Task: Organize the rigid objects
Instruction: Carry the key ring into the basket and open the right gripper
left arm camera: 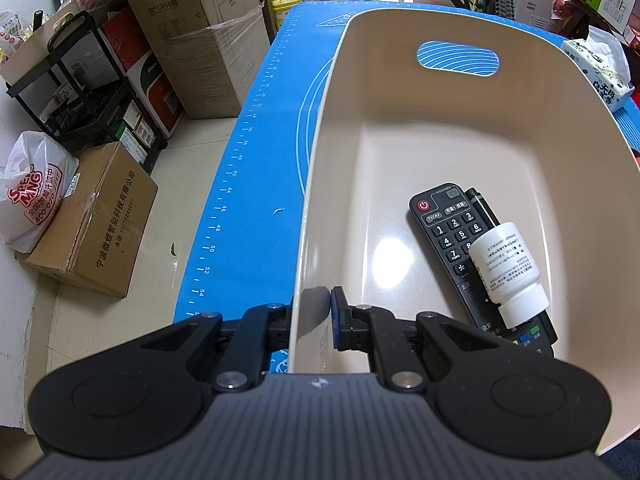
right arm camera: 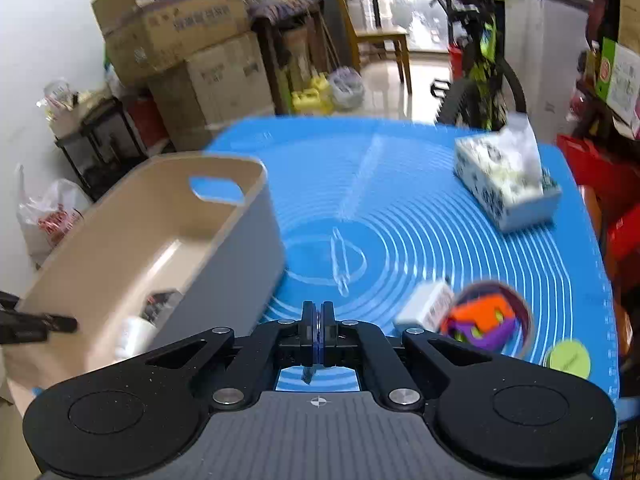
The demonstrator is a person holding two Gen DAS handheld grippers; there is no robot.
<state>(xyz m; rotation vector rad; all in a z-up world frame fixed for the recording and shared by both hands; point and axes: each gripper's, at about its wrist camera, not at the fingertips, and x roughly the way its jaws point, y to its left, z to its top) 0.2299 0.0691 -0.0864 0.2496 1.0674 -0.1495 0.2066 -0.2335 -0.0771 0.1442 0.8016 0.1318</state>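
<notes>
A beige bin [left arm camera: 460, 136] with a handle slot stands on the blue mat [left arm camera: 256, 184]. In it lie a black remote [left arm camera: 448, 232], a black pen [left arm camera: 482, 210] and a white bottle [left arm camera: 506, 272] resting on the remote. My left gripper [left arm camera: 312, 314] is shut on the bin's near wall, one finger outside and one inside. My right gripper [right arm camera: 318, 320] hovers above the mat to the right of the bin [right arm camera: 224, 248], its jaws together. A small thin dark piece [right arm camera: 307, 376] hangs just under its pads, seemingly pinched. What it is I cannot make out.
To the right on the mat lie a small white box [right arm camera: 426, 304], an orange and purple toy [right arm camera: 484, 320] in a dark round dish and a green disc [right arm camera: 570, 360]. A tissue box [right arm camera: 508, 184] sits at the far right. Cardboard boxes [left arm camera: 208, 40] and a black rack [left arm camera: 84, 92] stand beside the table.
</notes>
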